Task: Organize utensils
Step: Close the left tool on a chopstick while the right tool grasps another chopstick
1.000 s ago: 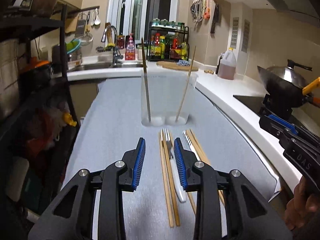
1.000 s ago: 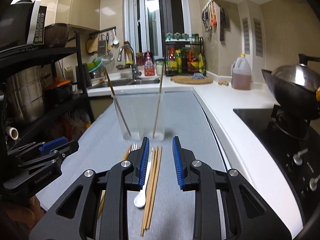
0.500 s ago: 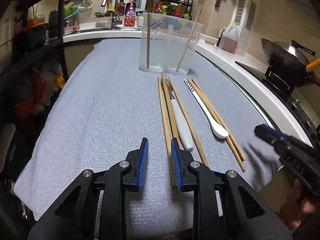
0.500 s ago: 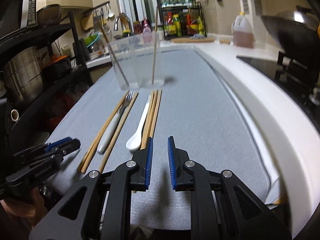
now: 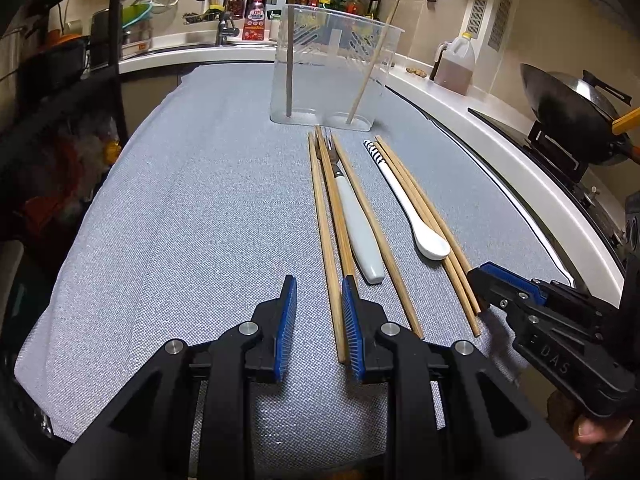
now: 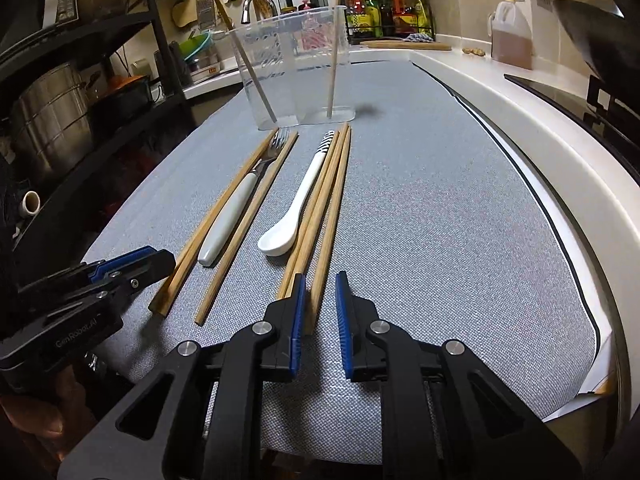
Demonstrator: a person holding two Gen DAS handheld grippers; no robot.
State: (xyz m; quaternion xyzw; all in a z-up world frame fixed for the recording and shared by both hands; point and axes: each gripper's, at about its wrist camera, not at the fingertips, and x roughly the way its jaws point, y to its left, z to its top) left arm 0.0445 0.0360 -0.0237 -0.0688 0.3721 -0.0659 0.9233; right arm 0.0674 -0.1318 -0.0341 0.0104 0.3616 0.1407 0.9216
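Note:
A clear two-part holder (image 5: 334, 68) (image 6: 294, 68) stands at the far end of the grey mat with one chopstick in each part. In front of it lie wooden chopsticks (image 5: 326, 236), a white-handled fork (image 5: 358, 228) (image 6: 228, 220), a white spoon (image 5: 416, 216) (image 6: 292, 212) and more chopsticks (image 6: 326, 208). My left gripper (image 5: 318, 288) is open, low over the mat, with the near end of the leftmost chopstick between its fingers. My right gripper (image 6: 320, 284) is open, with the near end of the rightmost chopstick between its fingers.
The grey mat (image 5: 180, 220) covers the counter. A white counter edge (image 6: 560, 132) runs on the right, with a wok (image 5: 568, 108) on the stove and an oil jug (image 6: 512, 36). A black shelf rack (image 6: 80, 92) stands left. A sink (image 5: 216, 4) lies behind.
Both grippers have pulled back toward the near ends of the utensils and dropped low over the mat. Each now straddles a chopstick end.

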